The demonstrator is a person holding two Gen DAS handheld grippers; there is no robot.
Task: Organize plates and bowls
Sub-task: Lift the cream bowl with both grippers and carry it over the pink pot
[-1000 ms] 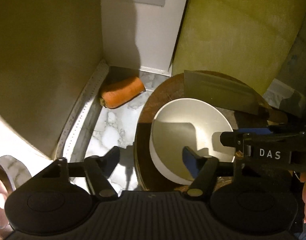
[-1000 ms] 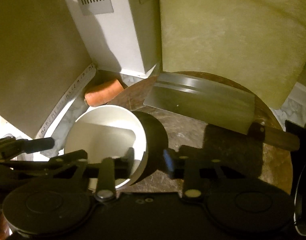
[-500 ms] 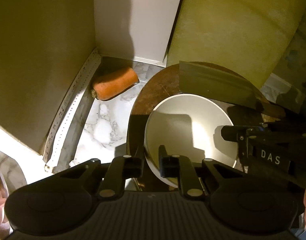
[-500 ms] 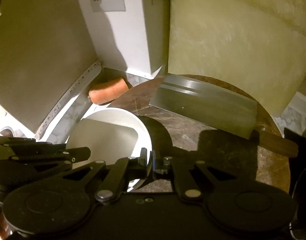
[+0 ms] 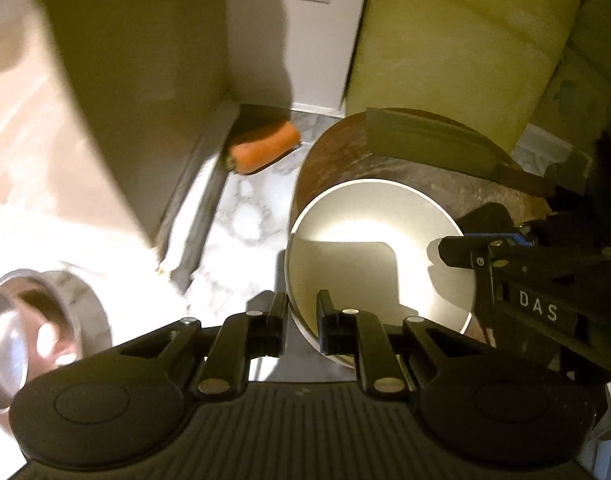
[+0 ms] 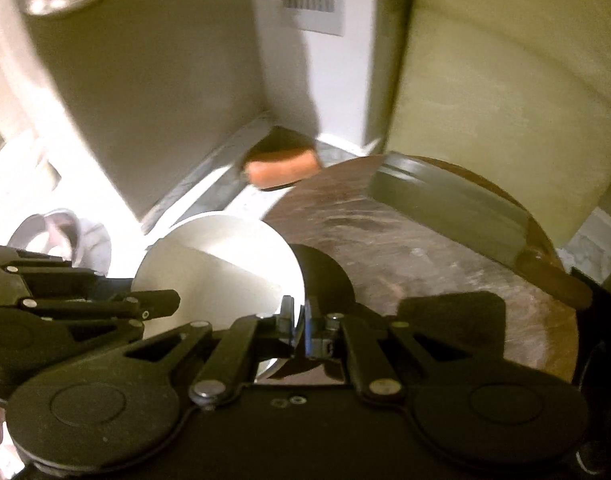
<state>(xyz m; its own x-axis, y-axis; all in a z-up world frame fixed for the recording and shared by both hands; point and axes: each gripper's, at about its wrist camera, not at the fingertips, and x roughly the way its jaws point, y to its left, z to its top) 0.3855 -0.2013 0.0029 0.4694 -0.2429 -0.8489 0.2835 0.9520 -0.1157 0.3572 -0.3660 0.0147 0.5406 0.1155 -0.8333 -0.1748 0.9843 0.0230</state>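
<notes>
Marble counter (image 5: 241, 216), white veined, in a dim corner: grey panel left, white vented box behind, yellow-green board right.

Left gripper (image 5: 301, 316): fingers pinched on the near-left rim of the bowl (image 5: 369, 248), 1 inside, 1 outside. Right gripper (image 6: 301, 330): fingers nearly together, clamped on the bowl's (image 6: 225, 264) right rim. Both closed onto it within the last second. So 1 white bowl, 2 grips, opposite sides.

Bowl sits over the left edge of the round brown board (image 5: 433, 172), partly over marble; can't tell if it's touching.

Count: 1 cleaver (image 5: 429, 140) flat on the board's far side, handle to the right. 1 carrot (image 5: 265, 146) in the corner by the panel. 1 steel bowl (image 5: 29, 320) on the counter, well left.

Frames blurred.
</notes>
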